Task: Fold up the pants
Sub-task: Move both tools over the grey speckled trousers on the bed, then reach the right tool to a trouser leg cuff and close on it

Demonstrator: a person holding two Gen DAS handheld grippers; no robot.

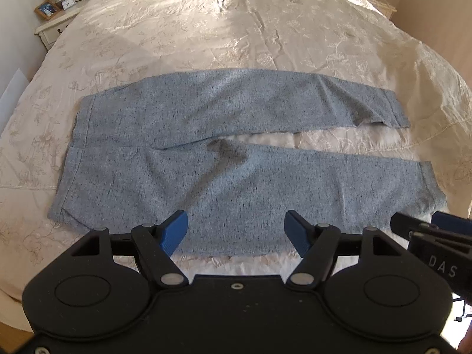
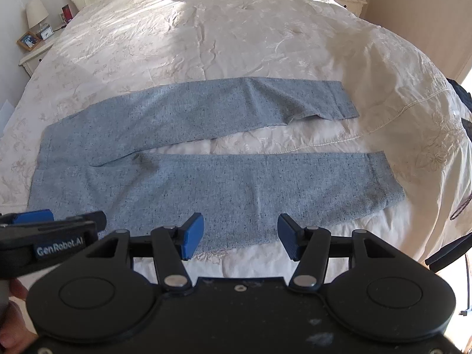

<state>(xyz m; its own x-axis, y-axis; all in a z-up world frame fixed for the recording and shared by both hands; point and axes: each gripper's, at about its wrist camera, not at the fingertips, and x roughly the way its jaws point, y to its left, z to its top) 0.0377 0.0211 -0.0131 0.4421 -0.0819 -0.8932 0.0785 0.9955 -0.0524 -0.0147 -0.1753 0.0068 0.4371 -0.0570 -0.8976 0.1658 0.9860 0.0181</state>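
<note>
So basically nothing's folded yet — the pants (image 1: 206,153) are laid out flat and fully open on the cream bedspread (image 1: 236,29), near the foot edge of the bed. Both legs are spread apart in a narrow V with a strip of bedding showing between them, so 0 folds done as far as I can judge. What's left is the whole job: bring 1 leg over the other, then fold along the length.

Orientation-wise, the long axis runs side to side across both views. Waistband is at the left, the 2 hems point right, and the far leg angles away a bit.

The left gripper (image 1: 236,230) hangs over the near leg's lower edge with its blue pads wide apart, holding nothing. The right gripper (image 2: 240,236) is the same — pads spread, empty, just above that near edge, further toward the hem end.
</note>
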